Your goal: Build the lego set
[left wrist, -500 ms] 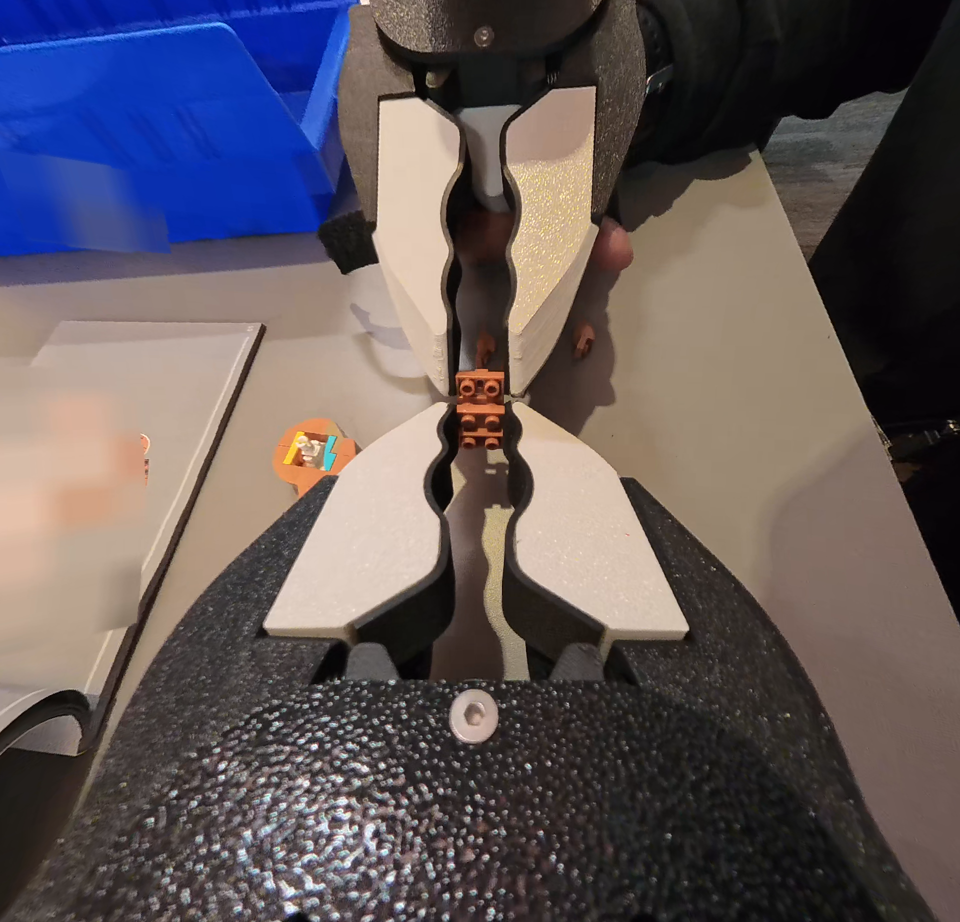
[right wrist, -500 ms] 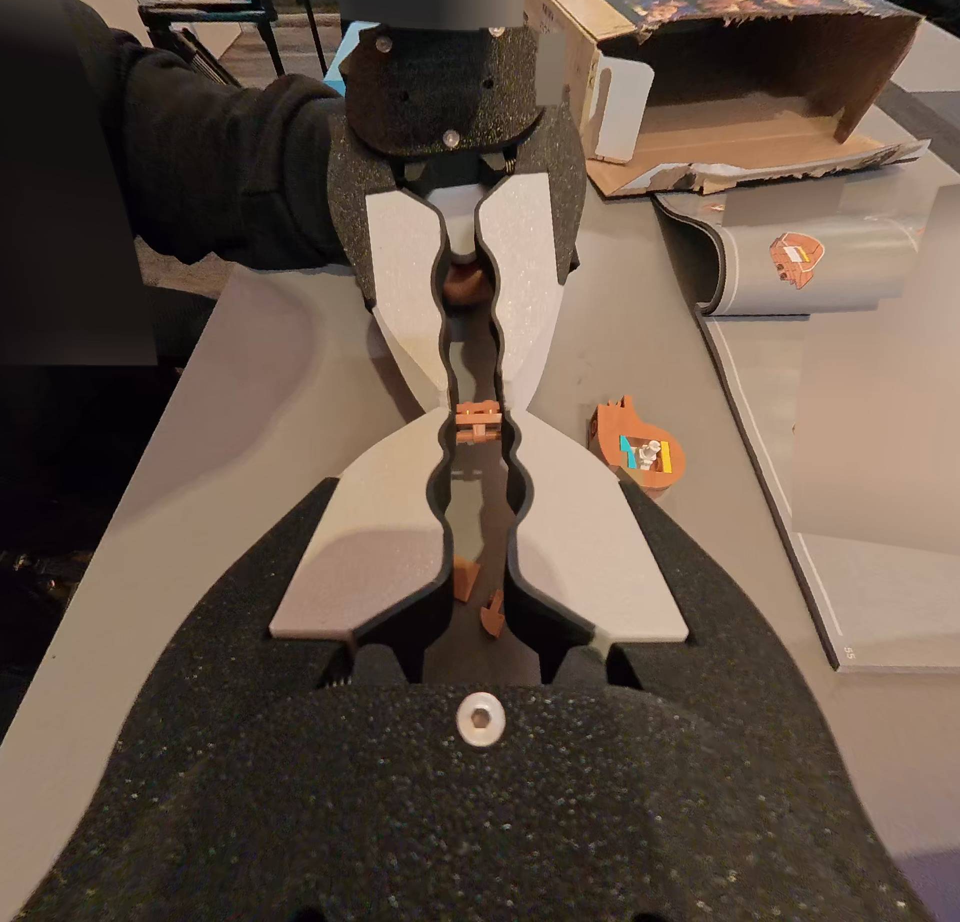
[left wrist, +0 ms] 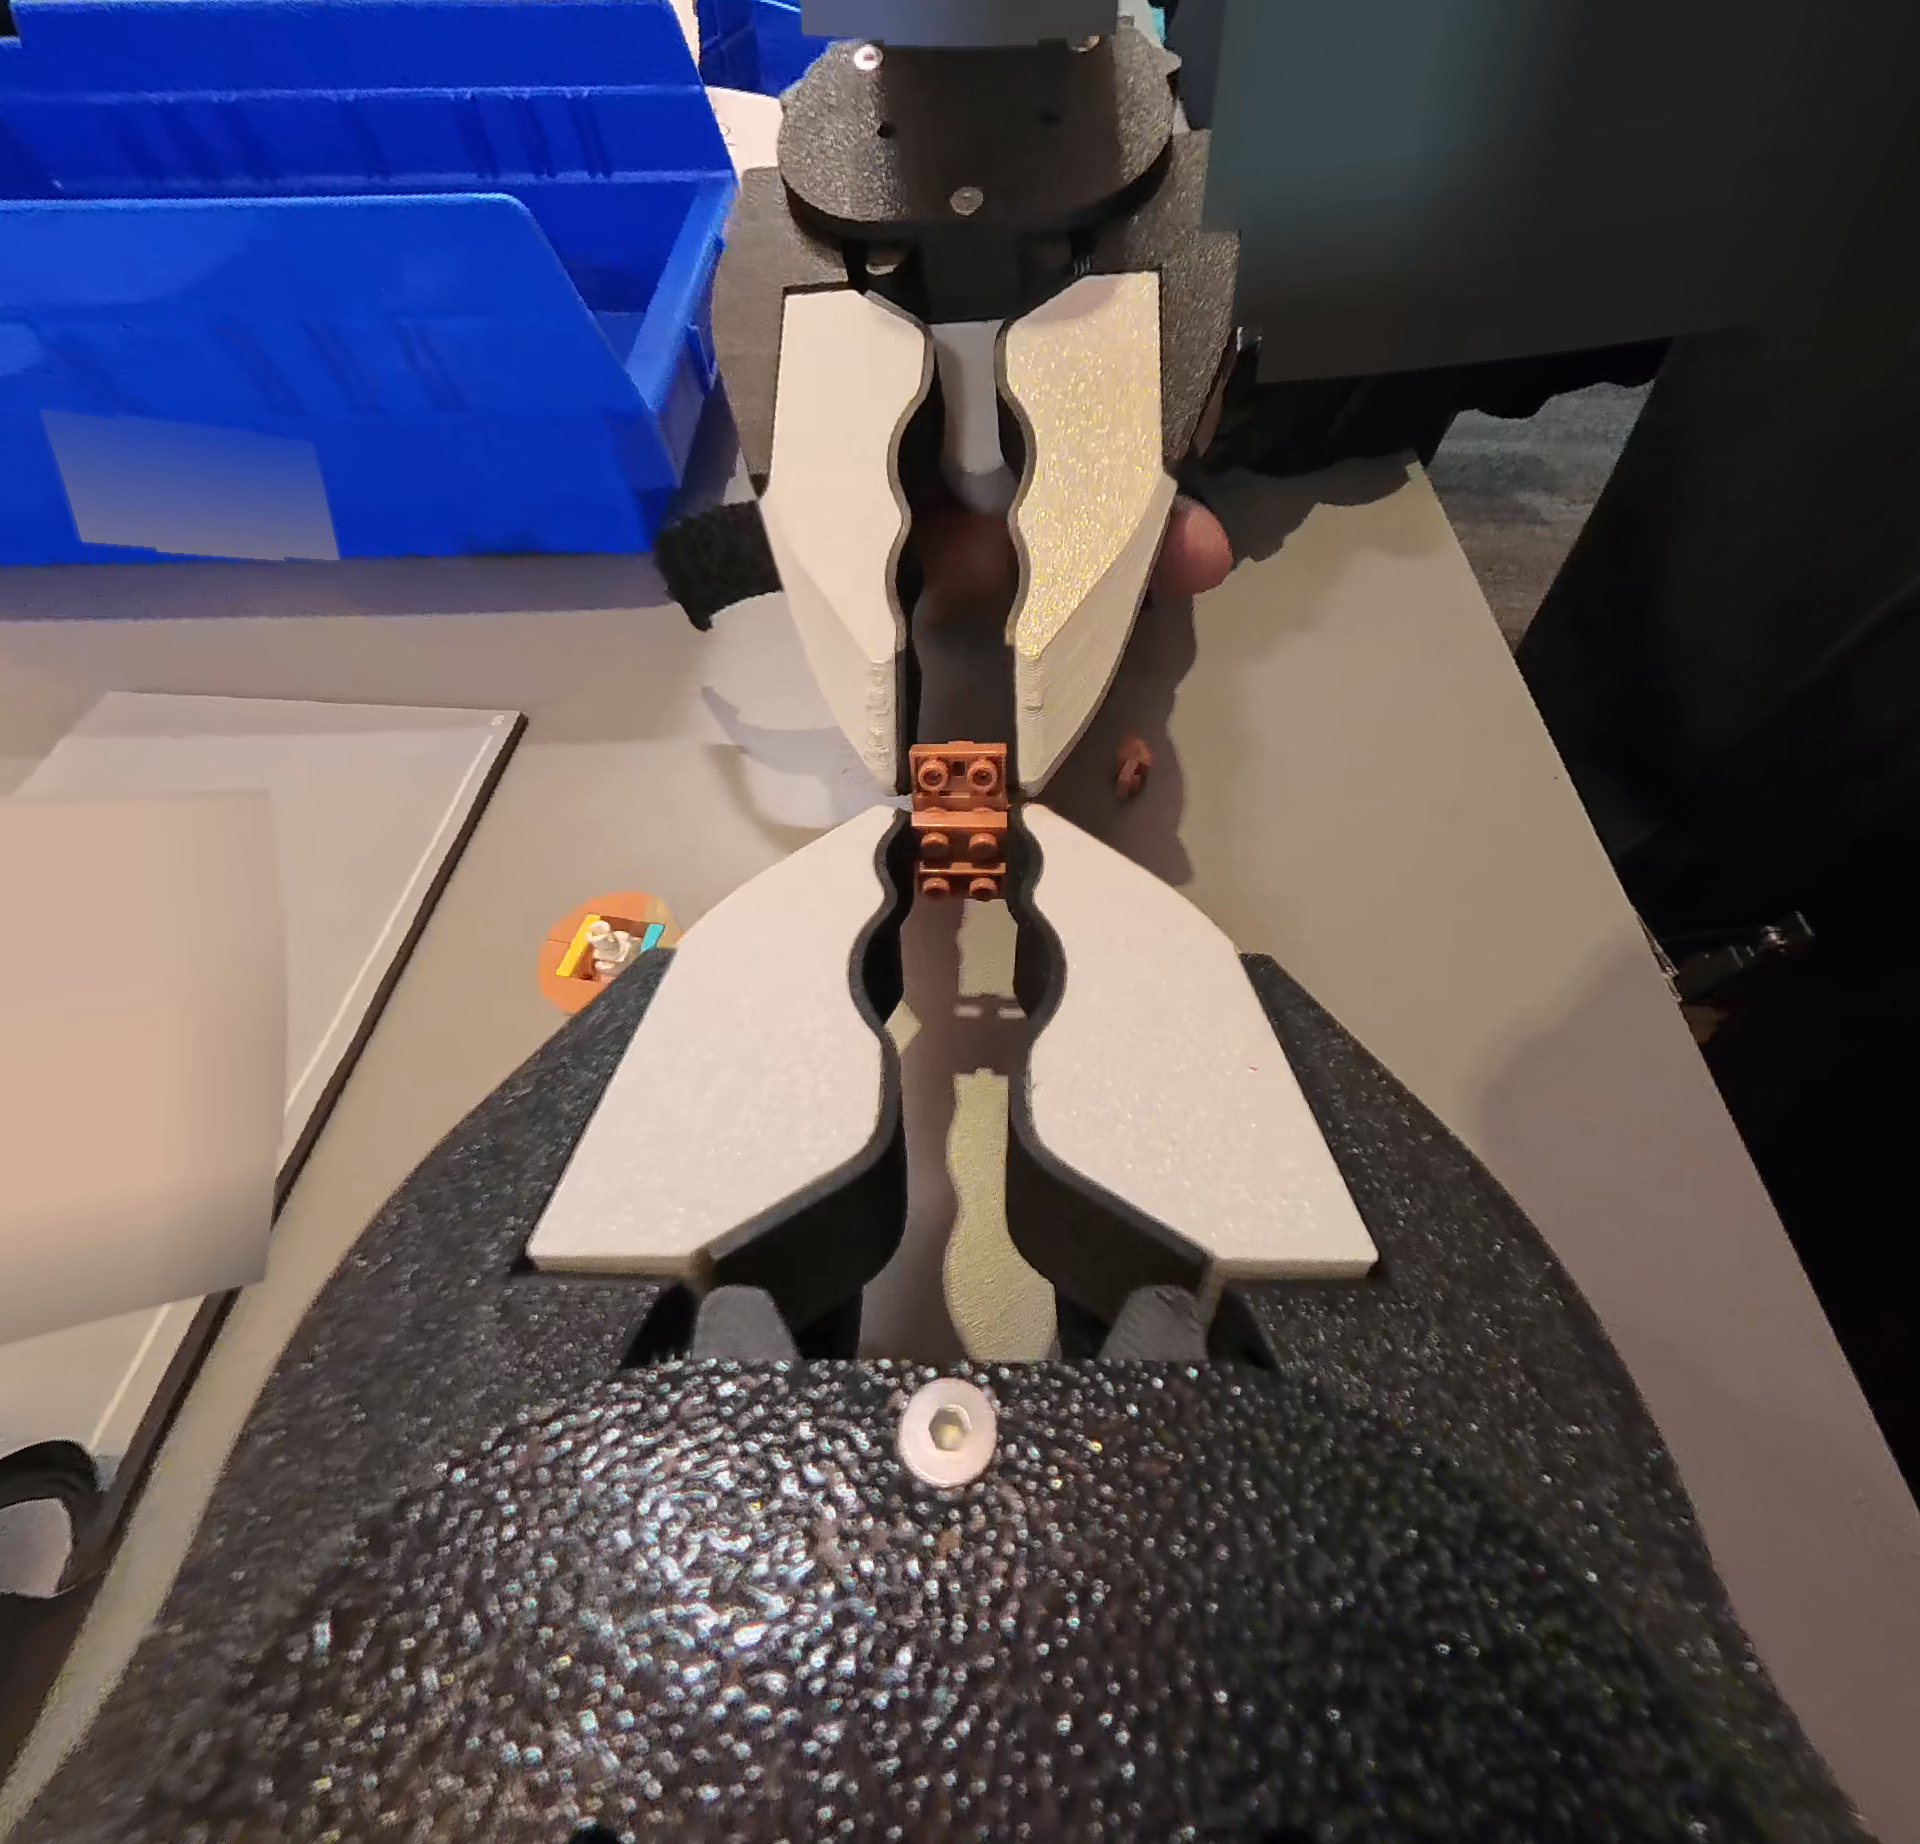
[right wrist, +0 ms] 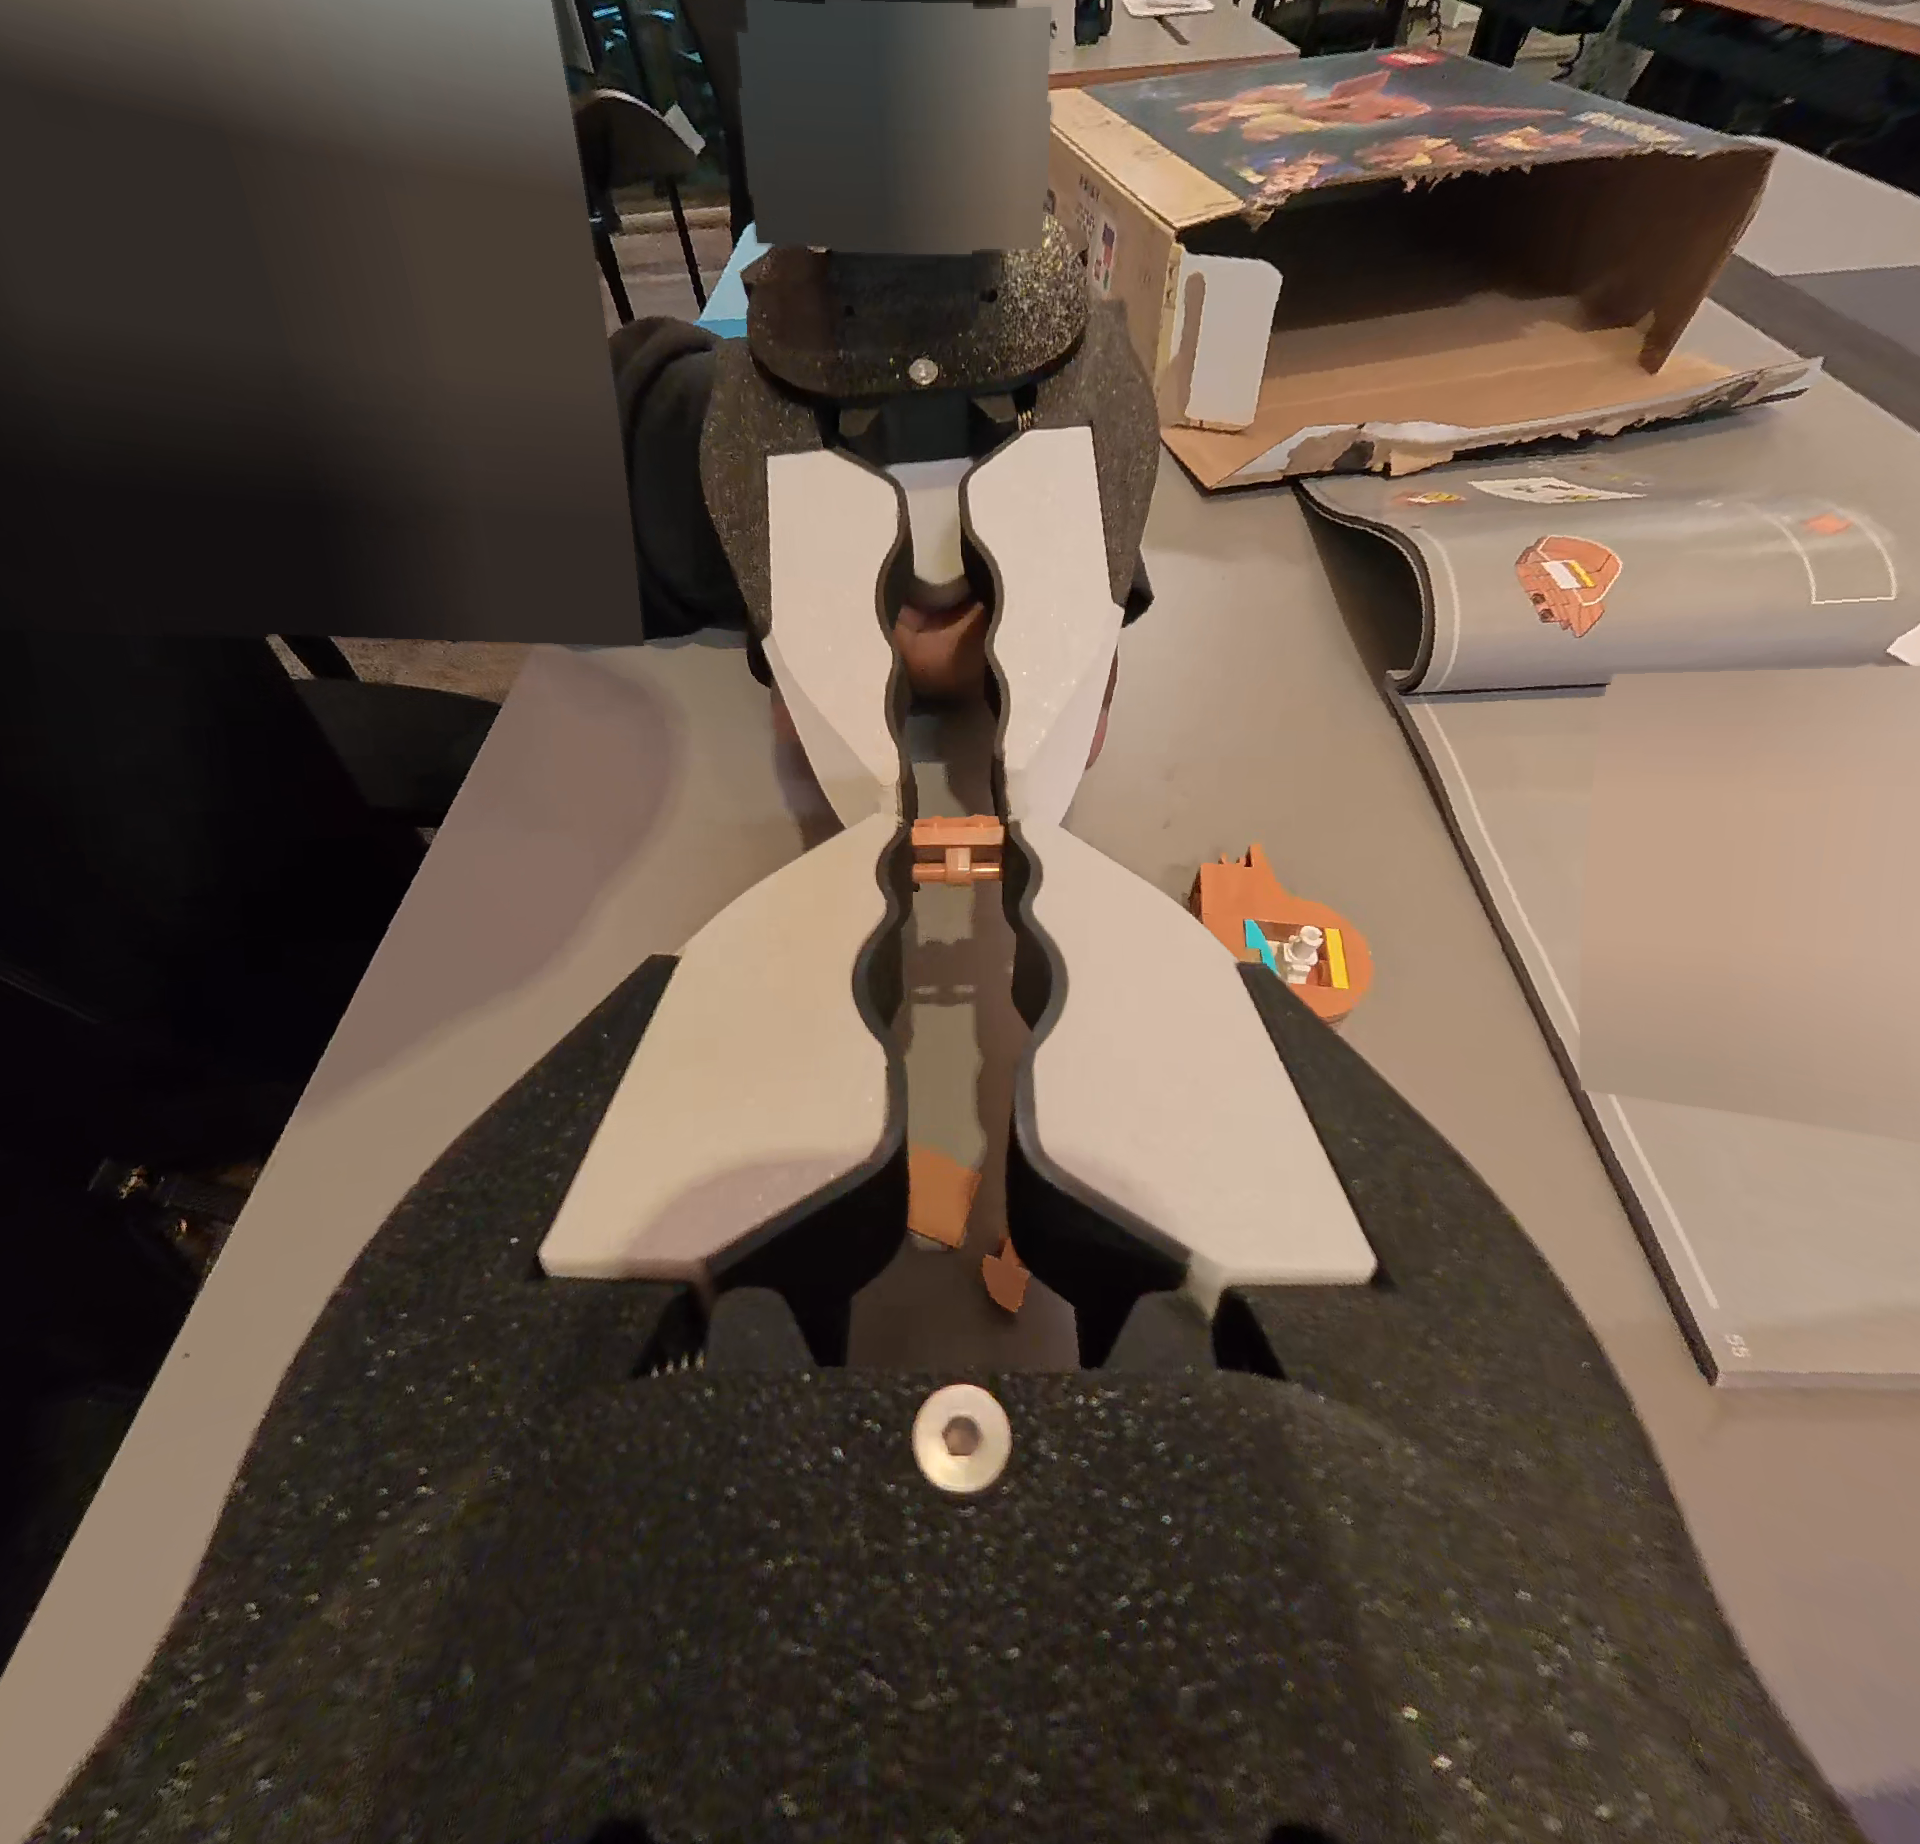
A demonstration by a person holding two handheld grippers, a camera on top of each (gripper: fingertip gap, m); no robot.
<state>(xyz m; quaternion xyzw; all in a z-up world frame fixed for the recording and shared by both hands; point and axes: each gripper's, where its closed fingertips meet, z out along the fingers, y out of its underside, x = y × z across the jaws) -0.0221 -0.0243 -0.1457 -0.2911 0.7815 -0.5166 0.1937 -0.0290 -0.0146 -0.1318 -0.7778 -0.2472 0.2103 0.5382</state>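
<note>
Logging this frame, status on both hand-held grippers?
Left hand-held gripper and right hand-held gripper tip to tip, each clamping a brown brick piece. Round brown build beside them, untouched.

The round brown build (left wrist: 597,953) is half hidden behind the left gripper's body. Two small brown pieces (right wrist: 961,1223) on the desk (right wrist: 582,776) show only in part between the right gripper's fingers (right wrist: 758,1088). The booklet (right wrist: 1766,963) and the blue bins (left wrist: 312,288) run off the edges. The loose bit (left wrist: 1132,774) is too small to tell.
</note>
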